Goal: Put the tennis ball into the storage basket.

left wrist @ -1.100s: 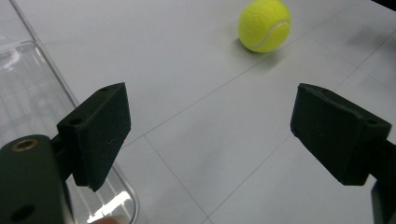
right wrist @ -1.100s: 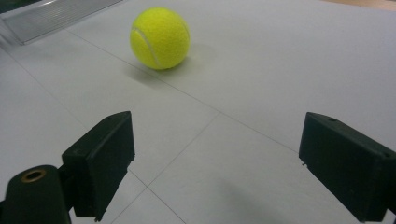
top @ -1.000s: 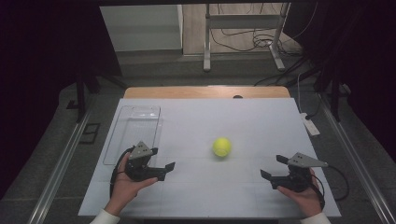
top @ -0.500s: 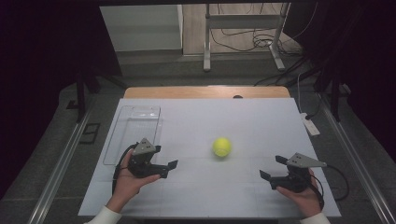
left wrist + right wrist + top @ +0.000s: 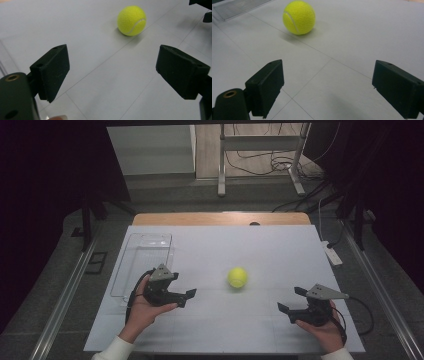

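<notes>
White table sheet [image 5: 260, 320] bare around round yellow felt tennis ball [image 5: 237, 277], my landmark. Clear plastic tray [image 5: 145, 255] left of ball, empty. My left gripper [image 5: 186, 296], right gripper [image 5: 290, 301] flank ball, jaws apart, holding nothing. Nothing grasped yet; everything remains, I judge.

You've got no readable text, labels, brands or nos. anywhere here. The tennis ball [image 5: 131, 20] shows just its white seam, no logo legible. Tabletop [image 5: 280, 250] around the ball is plain w/ thin grid lines, no markings. The clear tray [image 5: 145, 251] left of the ball: no print either.
</notes>
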Action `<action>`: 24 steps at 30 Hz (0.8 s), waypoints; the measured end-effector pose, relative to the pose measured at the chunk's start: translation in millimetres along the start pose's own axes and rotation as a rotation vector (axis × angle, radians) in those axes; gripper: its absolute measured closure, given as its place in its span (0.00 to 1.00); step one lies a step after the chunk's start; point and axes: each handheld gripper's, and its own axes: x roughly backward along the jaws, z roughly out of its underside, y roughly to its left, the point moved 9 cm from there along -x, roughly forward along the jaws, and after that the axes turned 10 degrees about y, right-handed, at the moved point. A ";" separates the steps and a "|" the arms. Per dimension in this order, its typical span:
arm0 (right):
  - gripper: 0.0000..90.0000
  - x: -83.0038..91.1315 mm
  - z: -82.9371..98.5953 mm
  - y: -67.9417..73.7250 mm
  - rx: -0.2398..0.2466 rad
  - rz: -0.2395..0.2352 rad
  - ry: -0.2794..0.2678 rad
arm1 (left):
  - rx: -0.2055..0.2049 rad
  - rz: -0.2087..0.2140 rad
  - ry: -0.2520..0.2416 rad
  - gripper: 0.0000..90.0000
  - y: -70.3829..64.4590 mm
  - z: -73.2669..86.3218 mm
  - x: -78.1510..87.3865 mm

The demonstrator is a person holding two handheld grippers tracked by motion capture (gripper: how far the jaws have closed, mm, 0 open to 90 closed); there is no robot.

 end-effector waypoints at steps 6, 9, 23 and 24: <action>0.12 -0.4 0.2 0.0 0.002 0.000 0.002 | -0.019 0.010 0.005 0.14 -4.5 -9.5 -5.0; 0.12 -0.3 0.2 0.2 0.003 0.001 0.002 | -0.026 0.015 0.007 0.14 -6.1 -12.0 -6.5; 0.12 -0.6 0.3 0.2 0.005 0.000 0.003 | -0.053 0.033 0.014 0.14 -13.9 -24.4 -14.2; 0.12 -0.6 0.3 0.2 0.005 0.000 0.004 | -0.054 0.034 0.012 0.14 -14.5 -25.7 -14.6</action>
